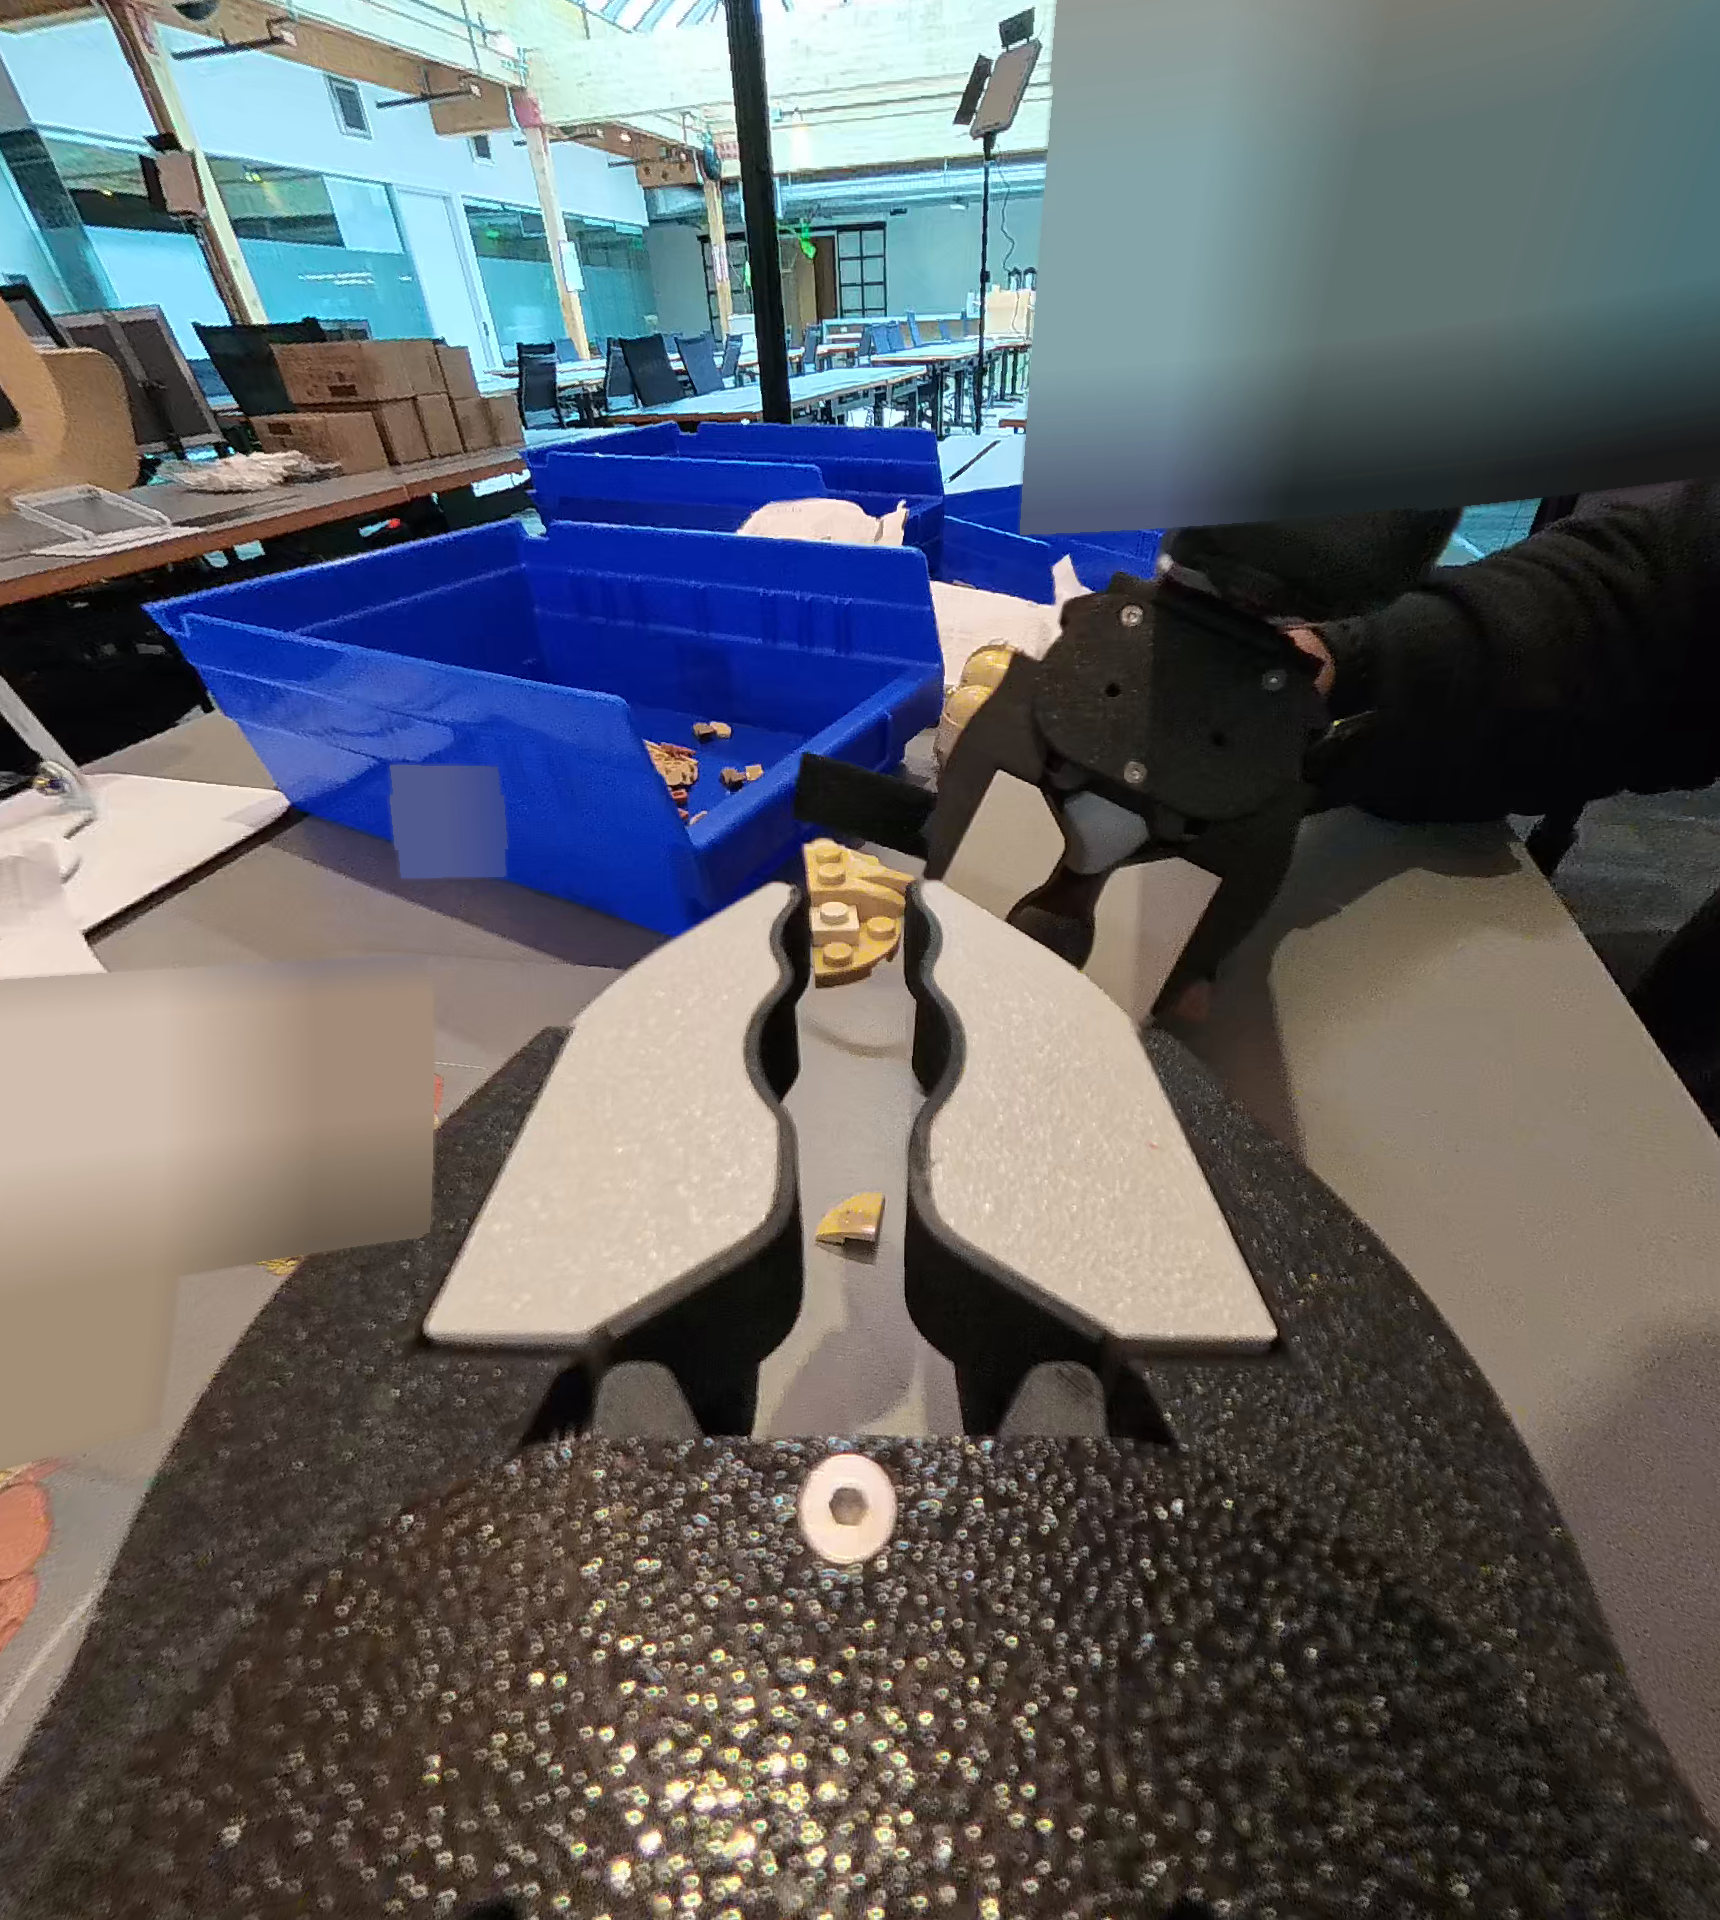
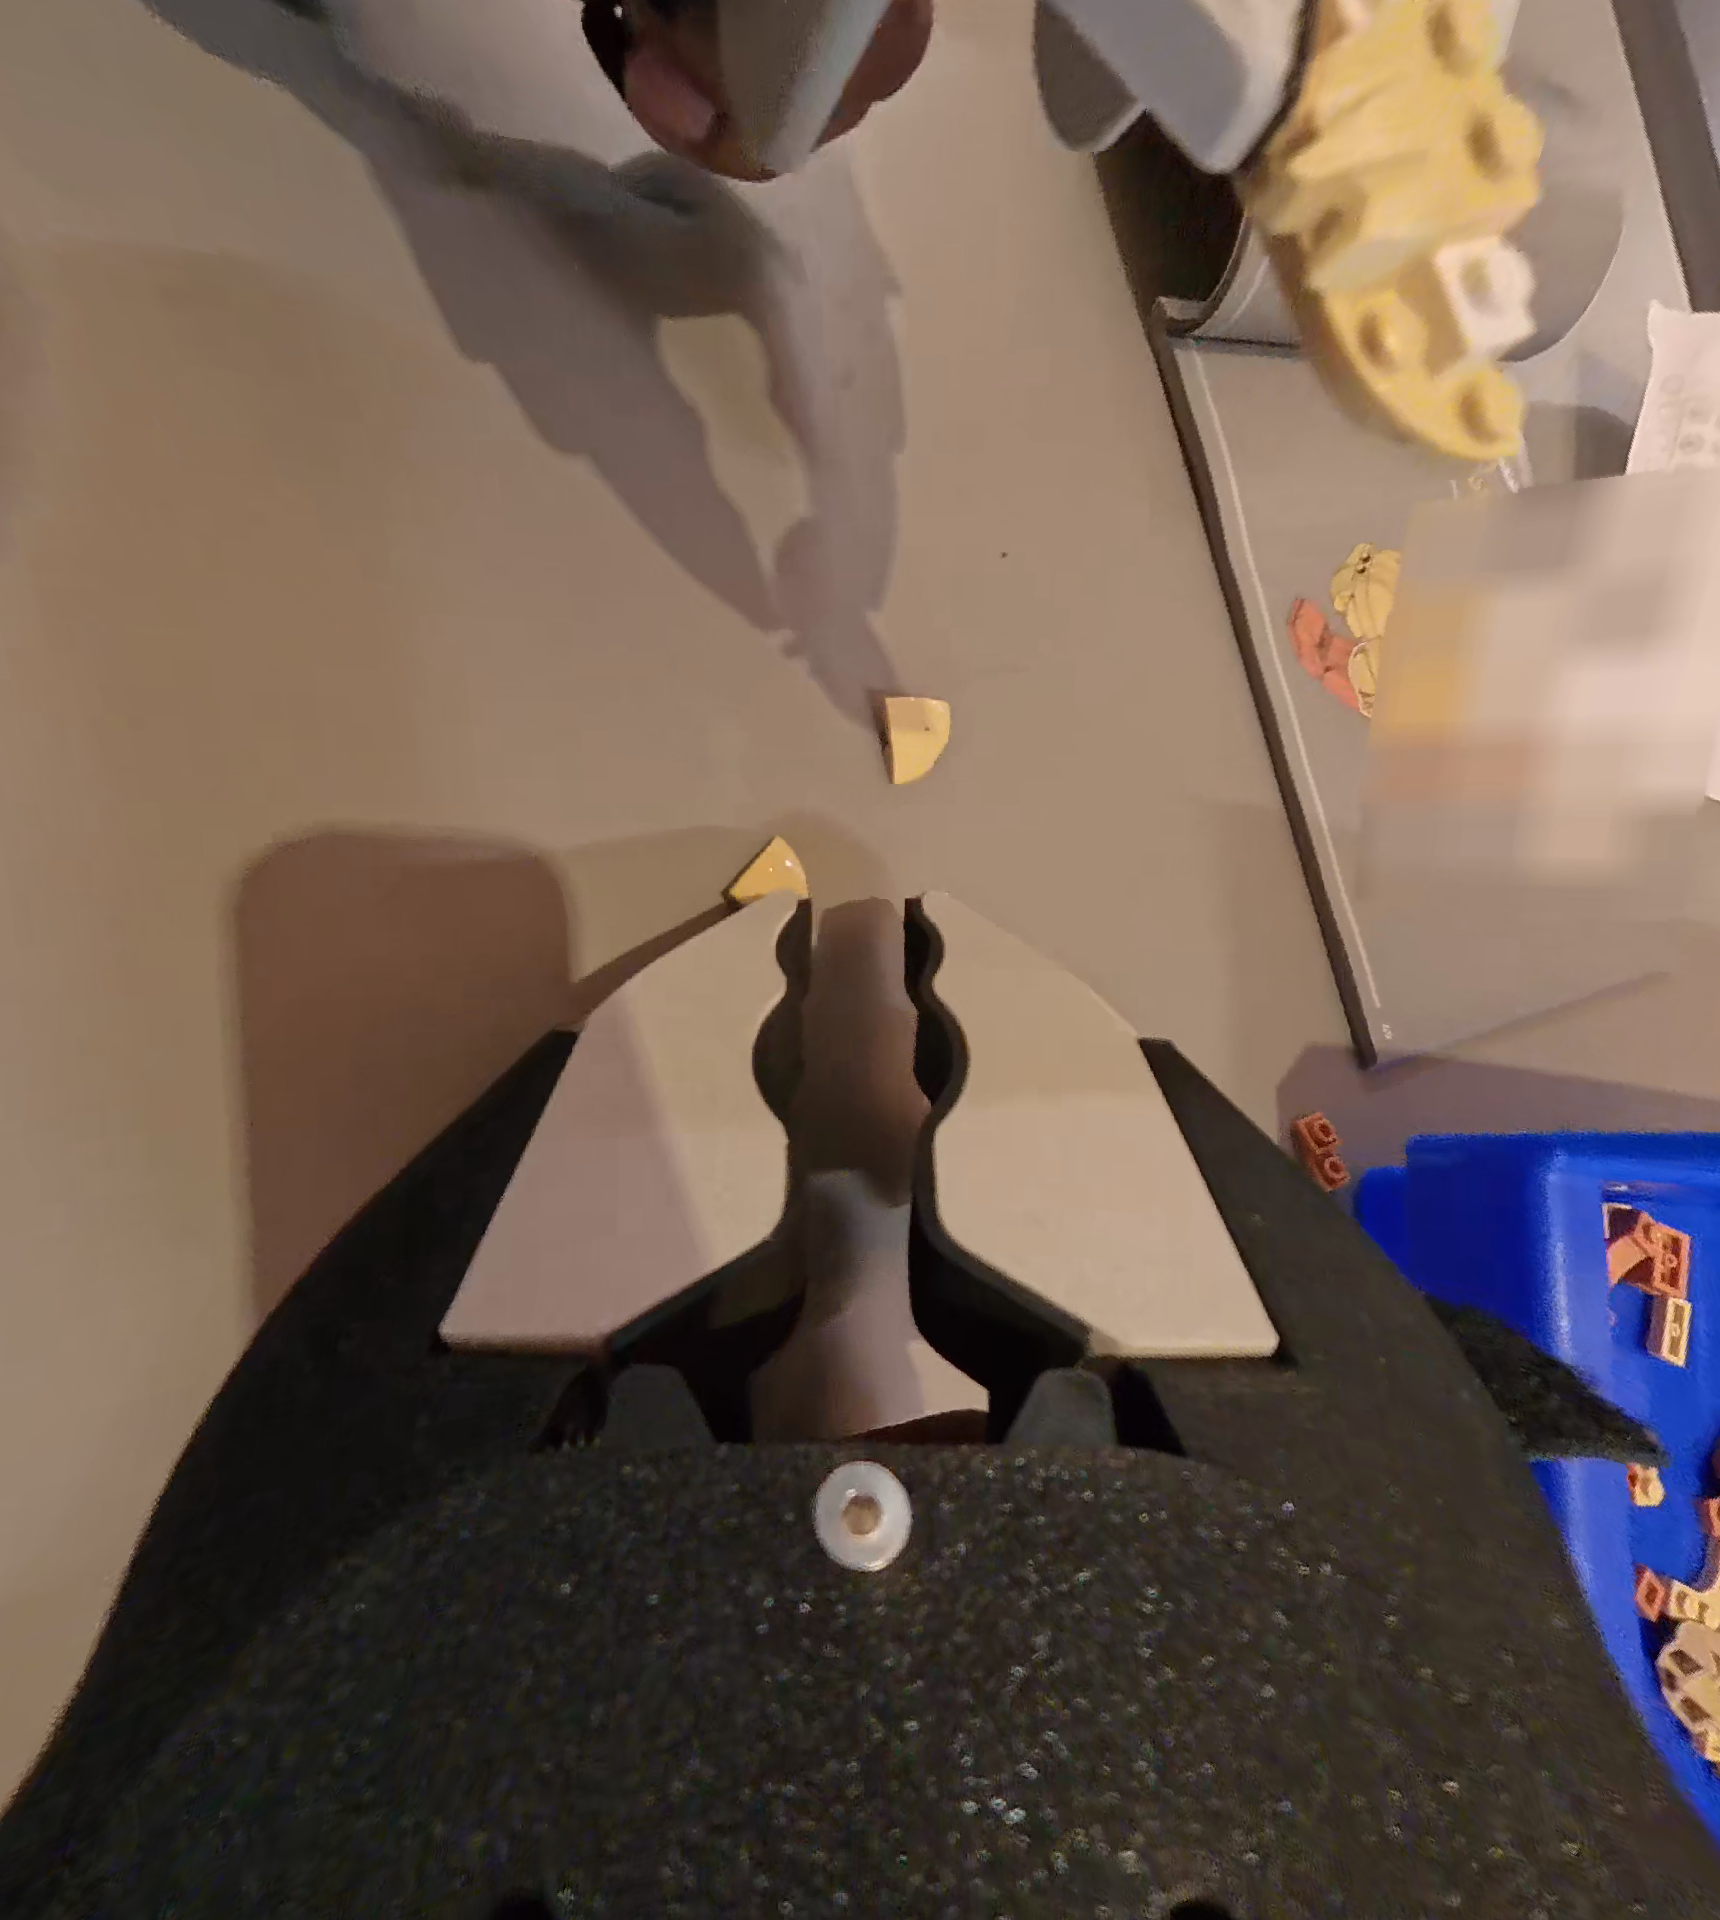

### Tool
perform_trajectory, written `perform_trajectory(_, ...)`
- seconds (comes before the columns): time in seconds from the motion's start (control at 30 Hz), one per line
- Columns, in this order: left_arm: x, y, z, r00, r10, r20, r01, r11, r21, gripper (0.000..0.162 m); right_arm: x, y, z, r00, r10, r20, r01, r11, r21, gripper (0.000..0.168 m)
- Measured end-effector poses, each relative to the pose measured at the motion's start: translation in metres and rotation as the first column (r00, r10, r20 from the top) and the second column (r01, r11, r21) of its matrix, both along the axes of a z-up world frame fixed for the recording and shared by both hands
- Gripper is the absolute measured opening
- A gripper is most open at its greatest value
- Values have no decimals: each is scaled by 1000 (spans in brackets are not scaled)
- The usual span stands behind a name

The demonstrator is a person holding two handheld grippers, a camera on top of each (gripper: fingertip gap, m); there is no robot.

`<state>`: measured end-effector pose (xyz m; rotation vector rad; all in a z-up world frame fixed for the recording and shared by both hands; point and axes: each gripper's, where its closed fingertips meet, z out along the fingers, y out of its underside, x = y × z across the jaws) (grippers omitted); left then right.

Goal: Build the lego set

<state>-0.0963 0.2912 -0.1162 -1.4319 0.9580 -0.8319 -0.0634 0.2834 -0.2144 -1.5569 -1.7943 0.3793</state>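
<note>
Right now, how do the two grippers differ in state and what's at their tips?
The left gripper is shut on the tan studded assembly, held off the table; the right gripper holds nothing, its fingers slightly apart.
The left gripper points level toward the blue bin; the right gripper points down at the grey table, near two loose tan curved pieces.
Both have grey fingers on black bodies.

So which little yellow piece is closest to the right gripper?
The wedge piece just left of the right gripper tips. The other rounded piece lies farther out on the table.
</note>
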Motion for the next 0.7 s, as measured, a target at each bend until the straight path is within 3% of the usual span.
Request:
perform_trajectory(0.33, 2, -4, 3, 1000, -11, 1, 11, 1000, 11, 17, 2, -4, -3, 999, -49, 22, 50, 998, -24, 18)
perform_trajectory(0.47, 1, -3, 4, 1000, -4, 3, 4, 1000, 14, 17, -8, -22, -2, 1000, 12, 16, -11, 999, -30, 21)
perform_trajectory(0.6, 1, -3, 3, 1000, -8, 2, 8, 1000, 10, 17, -6, -17, 0, 999, 33, 4, -33, 999, -12, 23)
perform_trajectory(0.7, 1, -3, 2, 1000, -18, 2, 18, 1000, 4, 17, -4, -15, 1, 990, 143, -17, -143, 989, -21, 25)
